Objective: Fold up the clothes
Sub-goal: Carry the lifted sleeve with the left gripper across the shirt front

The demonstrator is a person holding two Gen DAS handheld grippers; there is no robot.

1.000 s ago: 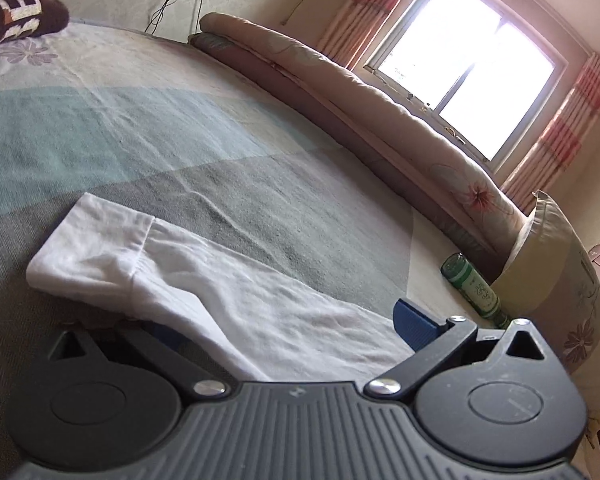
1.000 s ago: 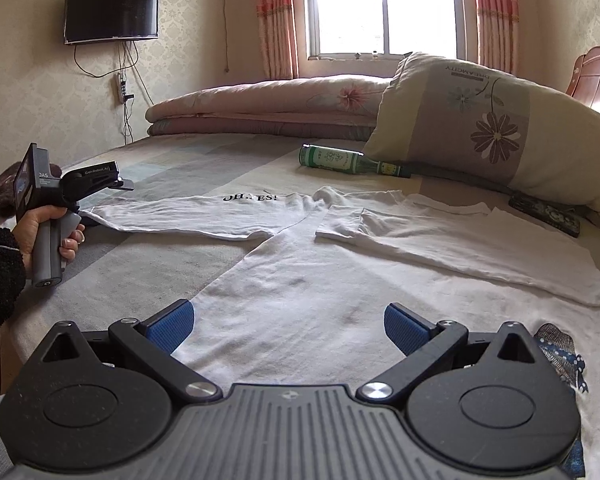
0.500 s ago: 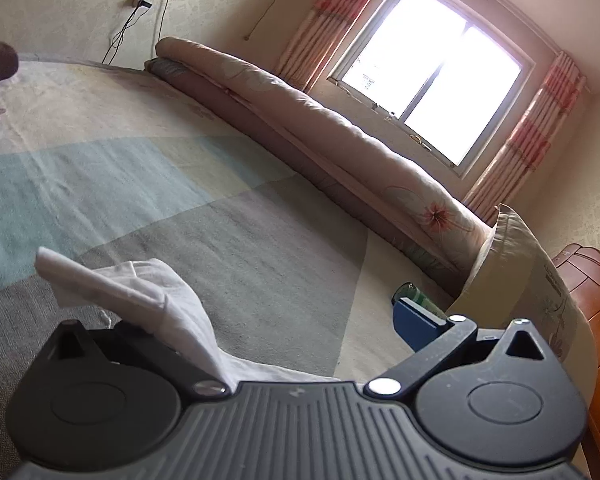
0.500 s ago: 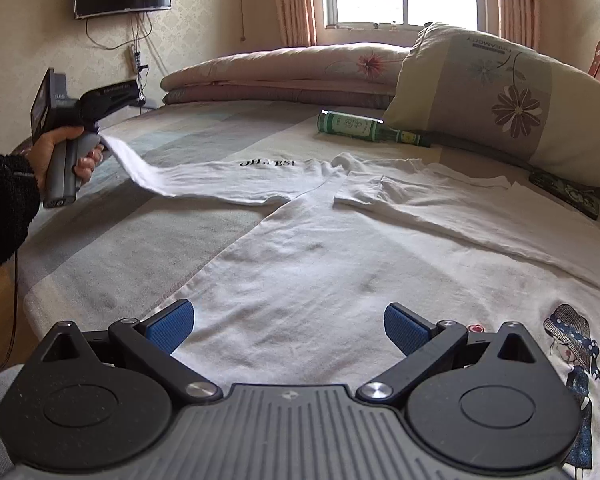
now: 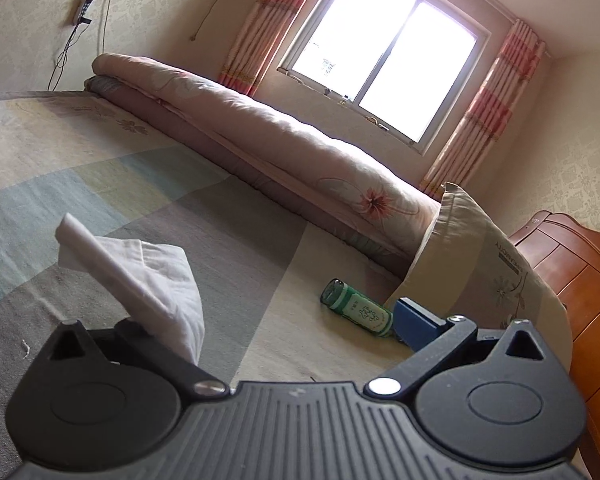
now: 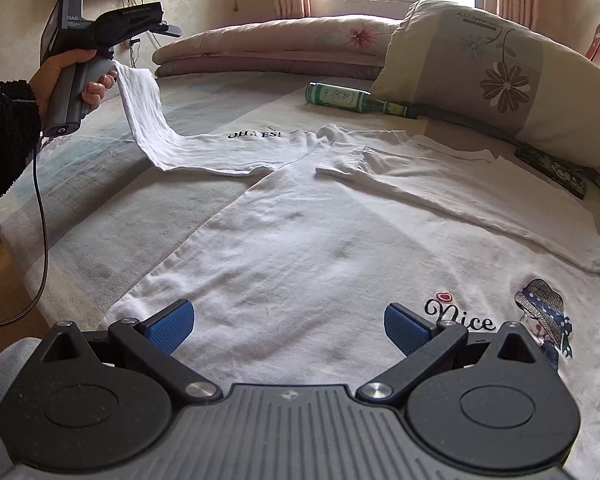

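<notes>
A white long-sleeved shirt (image 6: pixel 300 248) lies spread on the bed, with "Nice" and a girl printed near its hem. One sleeve (image 6: pixel 460 196) is folded across the chest. The other sleeve (image 6: pixel 148 120) rises from the bed to my left gripper (image 6: pixel 168 28), held up in a person's hand. In the left wrist view the sleeve cuff (image 5: pixel 140 272) drapes over the left finger of my left gripper (image 5: pixel 276 320) and hides its pad; the jaws stand wide apart. My right gripper (image 6: pixel 288 320) hovers open just above the shirt's hem, nothing between its fingers.
A green glass bottle (image 6: pixel 340 98) lies on the bed beside a large flowered pillow (image 6: pixel 500 72). Rolled quilts (image 6: pixel 280 40) line the far edge under the window. A dark remote-like object (image 6: pixel 552 170) rests at the right. The bed's left edge (image 6: pixel 16 248) drops to a wooden floor.
My left gripper has risen from the bed, lifting the sleeve cuff with it, and tilted upward. My right gripper has moved closer over the shirt's hem, still open.
</notes>
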